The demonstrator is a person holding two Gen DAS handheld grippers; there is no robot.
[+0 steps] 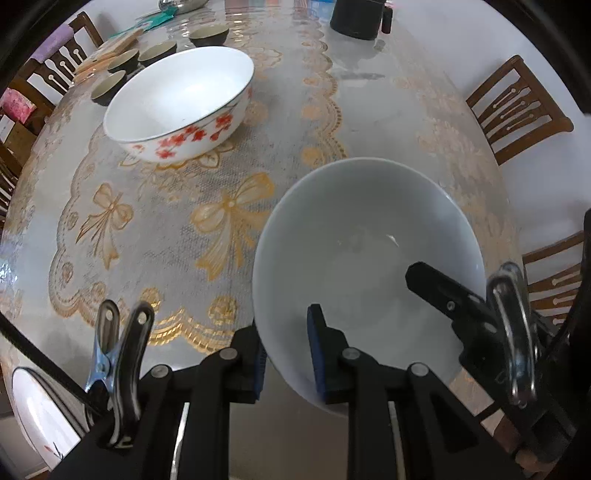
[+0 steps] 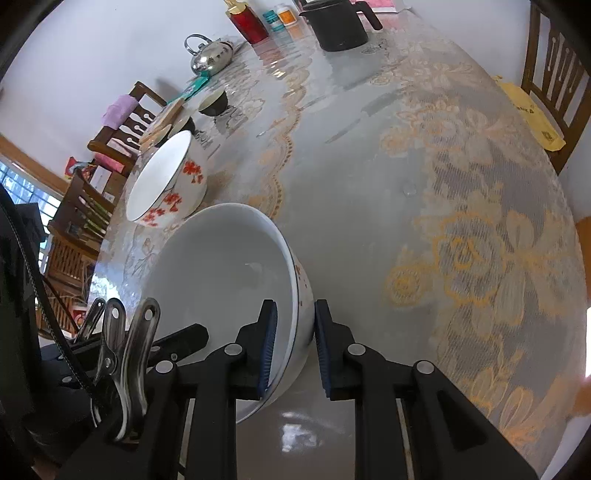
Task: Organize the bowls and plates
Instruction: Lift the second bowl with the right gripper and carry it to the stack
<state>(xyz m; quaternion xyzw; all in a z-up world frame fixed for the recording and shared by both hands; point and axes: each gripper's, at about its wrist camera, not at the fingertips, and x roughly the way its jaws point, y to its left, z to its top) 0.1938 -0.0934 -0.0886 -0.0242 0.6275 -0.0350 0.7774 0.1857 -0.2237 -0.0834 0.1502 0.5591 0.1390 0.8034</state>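
Bowl in plain white (image 1: 365, 266) is sitting at the near edge of the counter (image 1: 388, 96), tilted, with both grippers clamping its wall. Left gripper (image 1: 286, 354) is pinching the rim on one side, one blue pad inside and one outside. Right gripper (image 2: 293, 343) is pinching the opposite side of the rim the same way, its pads (image 2: 269, 343) pressing the wall from within and without. Just beyond the white bowl, a second bowl with red flowers (image 1: 181, 107) is resting upright on the lace-patterned cloth covering the counter. Behind that bowl, several small dark cups (image 1: 159, 51) are standing in a loose row. Farther back, a black jug (image 2: 336, 26), a shiny kettle (image 2: 210, 55) and a red container (image 2: 249, 22) are standing near the far edge. Wooden chairs (image 1: 517, 107) are surrounding the counter.
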